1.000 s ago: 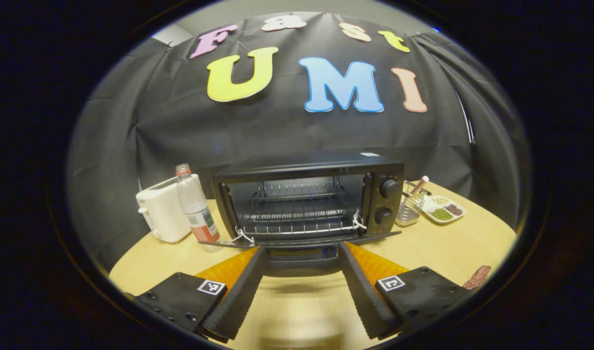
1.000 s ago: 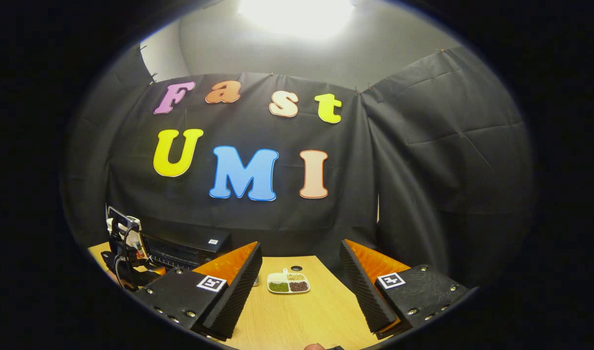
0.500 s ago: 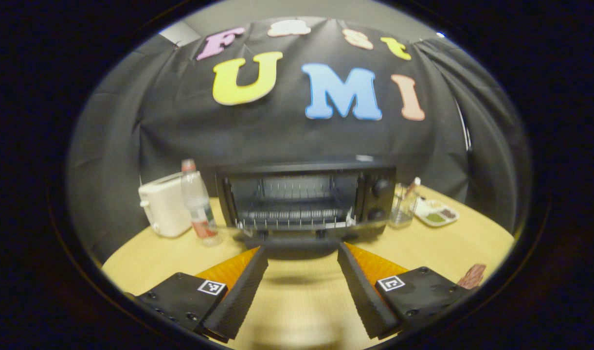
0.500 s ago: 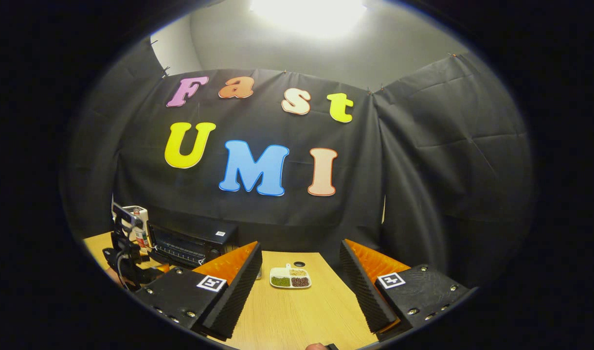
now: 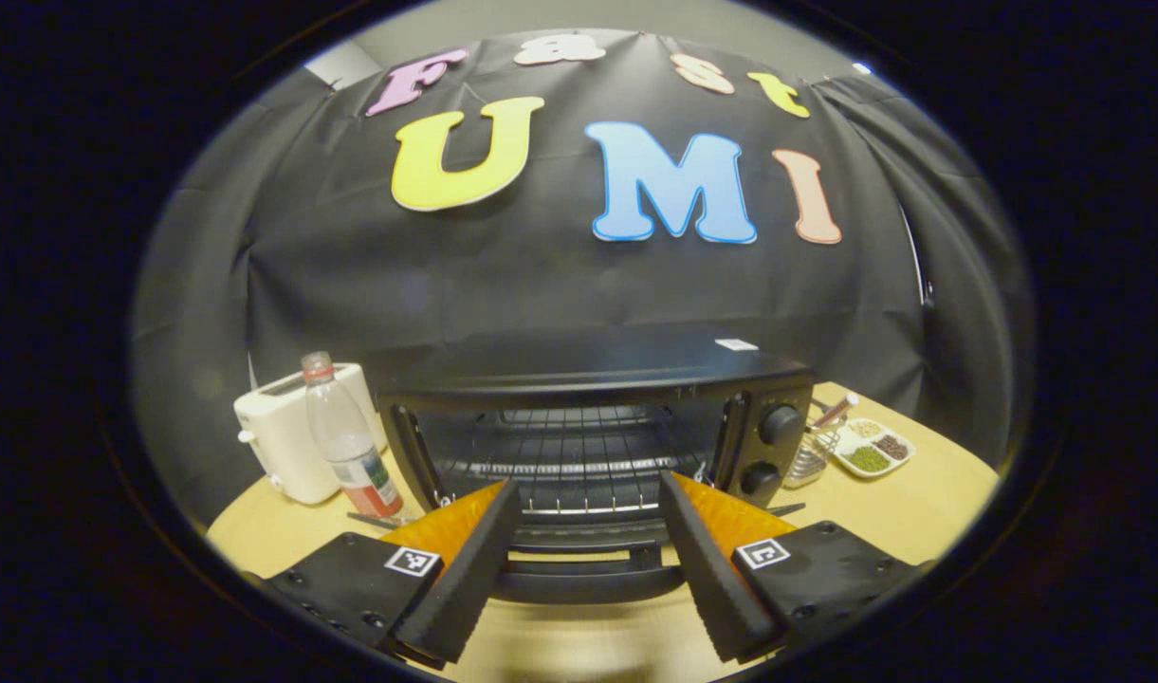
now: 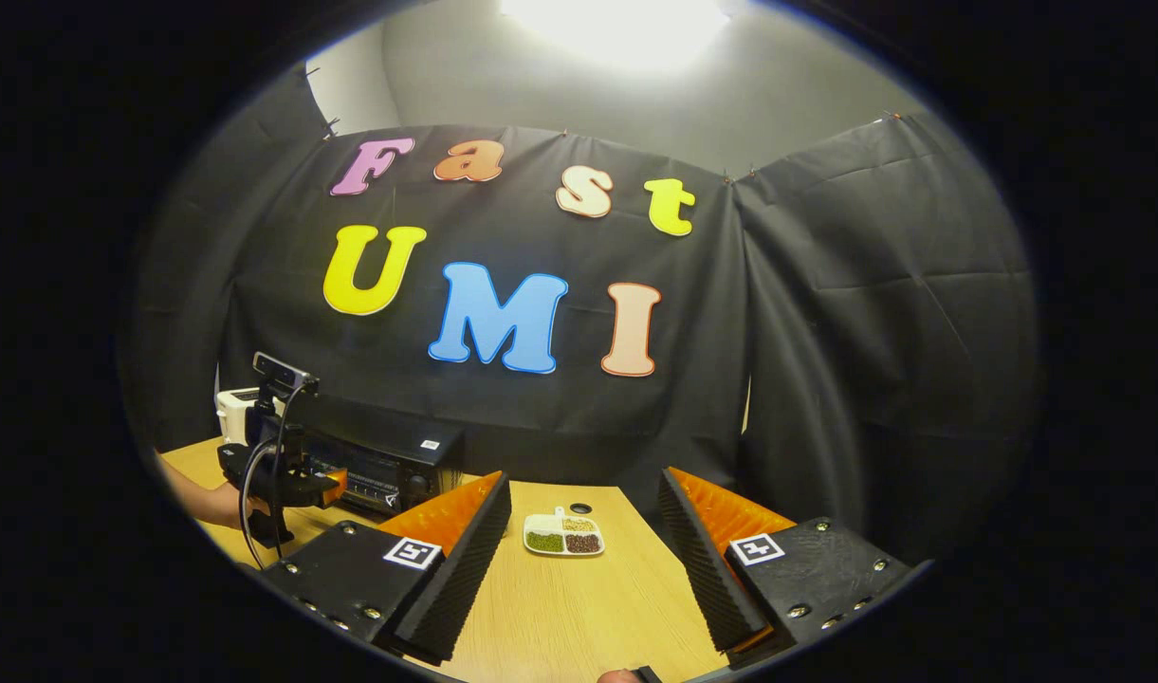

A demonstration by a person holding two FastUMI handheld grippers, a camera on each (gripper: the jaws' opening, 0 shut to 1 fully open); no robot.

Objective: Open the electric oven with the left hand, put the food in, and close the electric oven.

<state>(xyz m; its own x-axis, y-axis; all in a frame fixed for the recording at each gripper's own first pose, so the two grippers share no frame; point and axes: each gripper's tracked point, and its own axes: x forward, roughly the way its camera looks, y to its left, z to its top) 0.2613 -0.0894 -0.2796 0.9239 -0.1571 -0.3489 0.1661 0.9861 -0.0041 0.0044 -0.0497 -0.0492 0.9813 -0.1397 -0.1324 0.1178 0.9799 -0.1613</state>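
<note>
The electric oven [image 5: 597,417] stands on the tabletop [image 5: 882,493] against the black cloth wall, directly ahead of the left gripper [image 5: 583,560], with its door [image 5: 588,545] swung down toward the camera and the wire rack [image 5: 564,465] bare inside. It looks like a stiff sheet-metal box, heavy enough to stay put under a gentle pull but light enough to slide if the door is yanked; the door turns on a hinge along its lower edge, and the dark bar handle [image 5: 588,583] on its free edge is the obvious place to take hold, near its middle so the door does not twist. The handle appears smooth and hard, so a grip could slip unless it closes squarely across the bar. The left gripper's fingers [image 5: 465,569] stand wide apart, with the handle lying between them and not pinched; whether either finger brushes it cannot be told. In the right gripper view, the right gripper [image 6: 579,569] hovers over the tabletop, its fingers [image 6: 455,569] likewise spread wide and holding nothing, pointing toward a small divided dish [image 6: 563,534] of green and brown grains; the oven sits off to its left, where a hand [image 6: 213,503] holds the other gripper in front of it. No food is in the oven yet, and which item is meant to go in is unclear.
</note>
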